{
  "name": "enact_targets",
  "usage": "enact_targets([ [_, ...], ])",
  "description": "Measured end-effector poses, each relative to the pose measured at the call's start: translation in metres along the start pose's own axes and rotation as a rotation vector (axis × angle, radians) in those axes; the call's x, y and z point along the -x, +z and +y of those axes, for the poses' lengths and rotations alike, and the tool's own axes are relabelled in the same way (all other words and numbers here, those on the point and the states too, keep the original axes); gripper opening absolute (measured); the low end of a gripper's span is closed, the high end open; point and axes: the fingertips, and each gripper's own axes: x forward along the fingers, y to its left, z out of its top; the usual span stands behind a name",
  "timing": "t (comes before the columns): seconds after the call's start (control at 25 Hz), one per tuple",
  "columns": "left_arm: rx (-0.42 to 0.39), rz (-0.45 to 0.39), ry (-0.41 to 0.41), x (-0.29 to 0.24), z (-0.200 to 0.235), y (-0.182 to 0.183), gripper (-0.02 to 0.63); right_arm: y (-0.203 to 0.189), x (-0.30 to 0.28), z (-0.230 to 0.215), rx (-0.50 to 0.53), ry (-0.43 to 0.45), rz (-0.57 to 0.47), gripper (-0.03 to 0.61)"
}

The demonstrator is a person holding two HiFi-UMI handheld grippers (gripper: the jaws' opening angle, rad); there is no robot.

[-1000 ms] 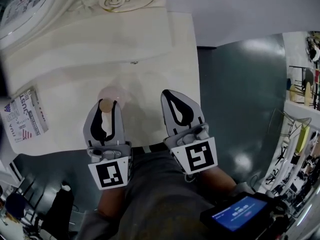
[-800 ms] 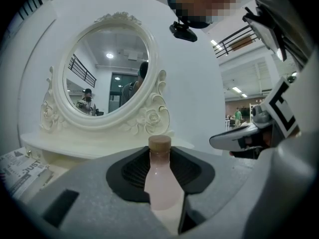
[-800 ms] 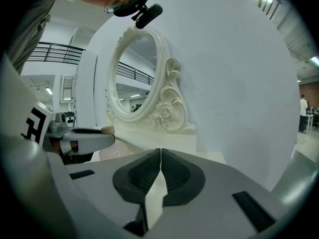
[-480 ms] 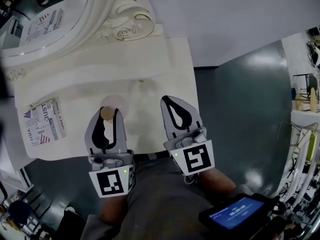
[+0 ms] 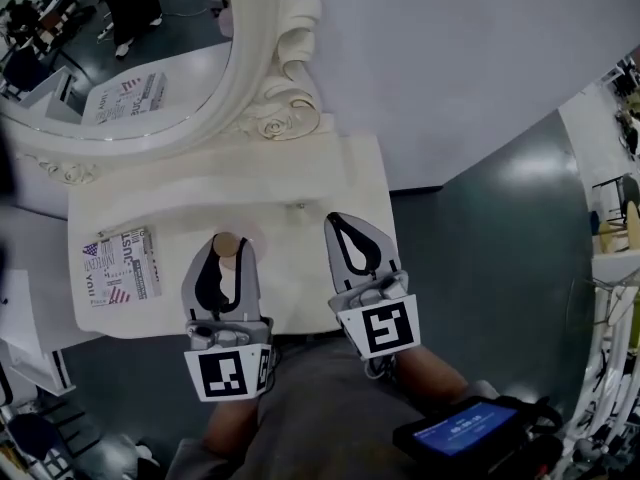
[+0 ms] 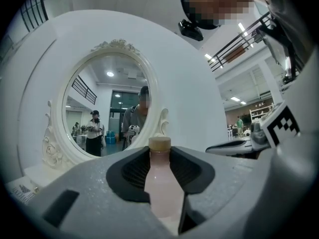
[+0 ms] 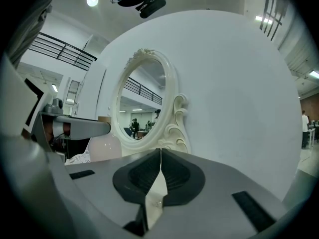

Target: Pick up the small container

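The left tool (image 5: 229, 241) has the tan-capped small container (image 5: 225, 247) between its jaw tips, above the cream surface (image 5: 290, 183). Beside it, the right tool (image 5: 337, 220) has its jaws together. A printed packet (image 5: 120, 266) lies to the left, and an ornate mirror (image 5: 255, 68) stands behind.

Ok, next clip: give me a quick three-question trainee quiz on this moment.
1. True or false: the right hand-held gripper is shut with nothing between its jaws.
2. What holds the bottle? A) left hand-held gripper B) right hand-held gripper C) neither
3. Fill in: beyond the bottle stands an oval ___ in an ornate white frame.
Key: 1 true; 2 A; 3 mirror.
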Motion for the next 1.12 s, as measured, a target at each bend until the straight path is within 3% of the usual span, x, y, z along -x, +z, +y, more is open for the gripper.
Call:
enact_targets([
  [1.12, 0.009, -0.010, -0.027, -0.004, 0.003, 0.006, 0.130, 0.012, -0.001, 0.000, 0.031, -0.014, -0.022, 0.012],
])
